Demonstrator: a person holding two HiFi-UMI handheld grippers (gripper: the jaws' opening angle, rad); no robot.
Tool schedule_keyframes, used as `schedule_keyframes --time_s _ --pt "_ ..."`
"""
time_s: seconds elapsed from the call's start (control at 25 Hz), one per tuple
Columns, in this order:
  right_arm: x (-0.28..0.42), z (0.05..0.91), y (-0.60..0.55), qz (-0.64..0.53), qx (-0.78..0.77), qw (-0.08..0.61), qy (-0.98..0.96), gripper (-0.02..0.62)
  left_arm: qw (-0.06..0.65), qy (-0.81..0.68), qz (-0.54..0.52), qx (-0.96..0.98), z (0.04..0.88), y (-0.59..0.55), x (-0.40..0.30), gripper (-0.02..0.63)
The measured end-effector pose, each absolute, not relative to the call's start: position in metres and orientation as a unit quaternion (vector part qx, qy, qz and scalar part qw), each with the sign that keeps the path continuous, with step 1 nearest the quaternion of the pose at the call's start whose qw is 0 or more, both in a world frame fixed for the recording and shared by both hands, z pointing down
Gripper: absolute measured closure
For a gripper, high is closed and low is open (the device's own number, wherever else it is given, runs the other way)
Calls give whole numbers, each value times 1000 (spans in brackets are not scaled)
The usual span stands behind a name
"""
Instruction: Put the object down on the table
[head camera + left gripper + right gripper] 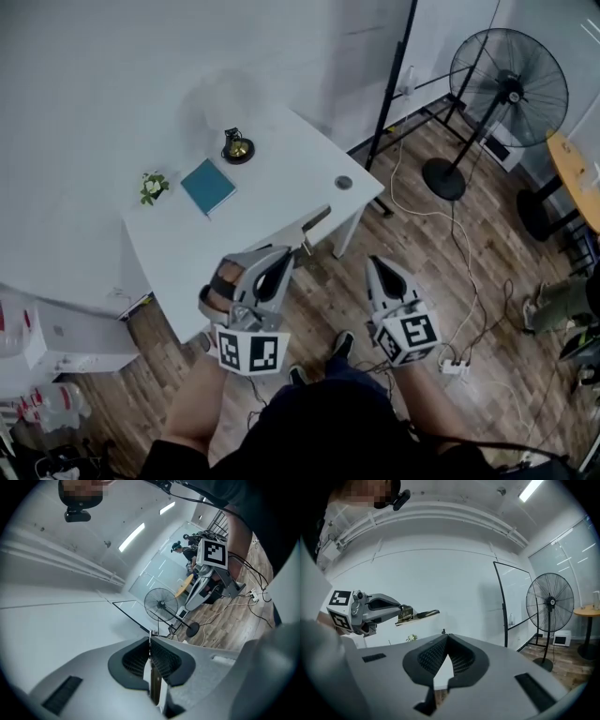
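Observation:
My left gripper hovers over the front edge of the white table, shut on a thin flat dark object that sticks out past its tips. In the left gripper view that object shows as a narrow brown strip pinched between the pads. The right gripper is held beside it over the wooden floor, off the table's front corner; its jaws are shut with nothing between them. Both grippers are held above table height.
On the table are a small potted plant, a blue book and a small black and gold object. A standing fan, a black pole, floor cables and a power strip lie to the right.

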State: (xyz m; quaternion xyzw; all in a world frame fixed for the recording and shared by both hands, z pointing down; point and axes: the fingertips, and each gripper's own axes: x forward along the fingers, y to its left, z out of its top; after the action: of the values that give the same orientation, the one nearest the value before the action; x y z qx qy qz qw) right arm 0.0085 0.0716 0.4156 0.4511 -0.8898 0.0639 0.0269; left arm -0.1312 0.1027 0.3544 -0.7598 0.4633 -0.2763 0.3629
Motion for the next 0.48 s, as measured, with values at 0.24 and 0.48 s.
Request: schedule_keyframes --time_s 0.24,0.48 --pt "45 440 5 87 441 35 -893 590 350 460 -310 -755 373 29 -98 595" --pt "71 433 -47 75 426 23 -901 590 344 466 -337 -742 375 -24 -71 595"
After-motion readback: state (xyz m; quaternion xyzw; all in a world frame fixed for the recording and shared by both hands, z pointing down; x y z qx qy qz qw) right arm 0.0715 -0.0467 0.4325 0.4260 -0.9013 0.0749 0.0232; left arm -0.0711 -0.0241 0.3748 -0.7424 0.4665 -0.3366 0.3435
